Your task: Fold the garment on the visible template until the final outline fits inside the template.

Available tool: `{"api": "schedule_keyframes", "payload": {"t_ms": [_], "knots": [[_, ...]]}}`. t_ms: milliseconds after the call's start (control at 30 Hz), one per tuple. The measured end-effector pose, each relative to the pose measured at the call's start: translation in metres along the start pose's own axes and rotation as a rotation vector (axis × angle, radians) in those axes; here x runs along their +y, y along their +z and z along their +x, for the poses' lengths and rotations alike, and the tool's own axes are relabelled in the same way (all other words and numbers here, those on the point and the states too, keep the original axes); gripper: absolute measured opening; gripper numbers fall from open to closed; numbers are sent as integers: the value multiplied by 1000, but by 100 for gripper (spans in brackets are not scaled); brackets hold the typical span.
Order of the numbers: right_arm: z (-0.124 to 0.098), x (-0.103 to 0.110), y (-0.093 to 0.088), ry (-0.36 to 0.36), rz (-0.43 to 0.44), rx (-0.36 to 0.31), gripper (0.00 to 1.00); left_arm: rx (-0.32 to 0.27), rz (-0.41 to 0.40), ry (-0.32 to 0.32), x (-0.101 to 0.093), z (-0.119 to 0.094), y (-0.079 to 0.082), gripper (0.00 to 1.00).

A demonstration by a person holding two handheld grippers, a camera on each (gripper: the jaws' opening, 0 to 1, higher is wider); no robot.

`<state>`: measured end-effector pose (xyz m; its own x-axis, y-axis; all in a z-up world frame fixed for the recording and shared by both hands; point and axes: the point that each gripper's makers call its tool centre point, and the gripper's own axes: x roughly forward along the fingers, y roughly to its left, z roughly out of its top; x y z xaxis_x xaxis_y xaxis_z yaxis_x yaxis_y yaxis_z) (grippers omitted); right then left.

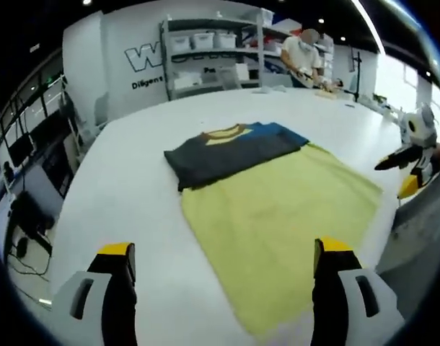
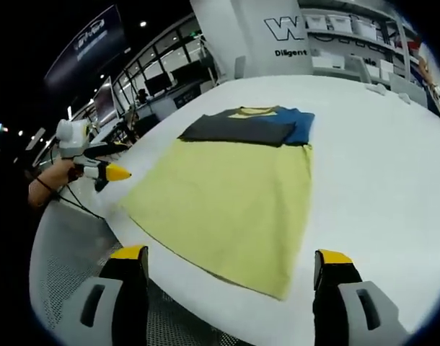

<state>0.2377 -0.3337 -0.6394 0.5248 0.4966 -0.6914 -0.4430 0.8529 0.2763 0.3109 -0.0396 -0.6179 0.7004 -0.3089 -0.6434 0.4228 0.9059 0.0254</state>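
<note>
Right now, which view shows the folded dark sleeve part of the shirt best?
The left gripper view: the dark sleeve part lies near the middle, its folded edge facing the camera. The right gripper view shows the same part farther away, narrower and flatter.

Bare white table (image 1: 133, 166) all around the garment (image 1: 270, 209); shelving (image 1: 205, 54) well beyond its far edge.

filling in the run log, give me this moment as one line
shirt: partly folded, flat on table | left gripper: open, holding nothing | right gripper: open, holding nothing | template: cannot tell
</note>
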Motion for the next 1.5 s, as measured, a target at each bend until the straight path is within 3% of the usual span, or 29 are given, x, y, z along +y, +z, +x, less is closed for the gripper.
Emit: {"api": "schedule_keyframes", "payload": {"t_ms": [167, 333, 500, 633, 733, 1000, 1133, 1500], "knots": [[1, 2, -6, 0, 2, 21, 92, 1, -66, -29, -11, -8, -11, 97], [1, 0, -12, -7, 9, 42, 85, 116, -68, -32, -15, -15, -38, 91], [2, -7, -20, -28, 29, 82, 69, 208, -136, -37, -15, -21, -61, 80], [0, -19, -25, -94, -51, 113, 65, 257, -219, -68, -22, -24, -73, 67], [-1, -24, -28, -114, -52, 122, 54, 242, -259, -79, -24, -23, -73, 57], [-3, -42, -30, -169, -5, 117, 30, 305, -261, -105, -34, -23, -88, 38], [-1, -43, -27, -145, 60, 91, 26, 296, -308, -109, -32, -21, -86, 34], [4, -46, -33, -159, 4, 118, 12, 333, -316, -66, -30, -17, -89, 17]]}}
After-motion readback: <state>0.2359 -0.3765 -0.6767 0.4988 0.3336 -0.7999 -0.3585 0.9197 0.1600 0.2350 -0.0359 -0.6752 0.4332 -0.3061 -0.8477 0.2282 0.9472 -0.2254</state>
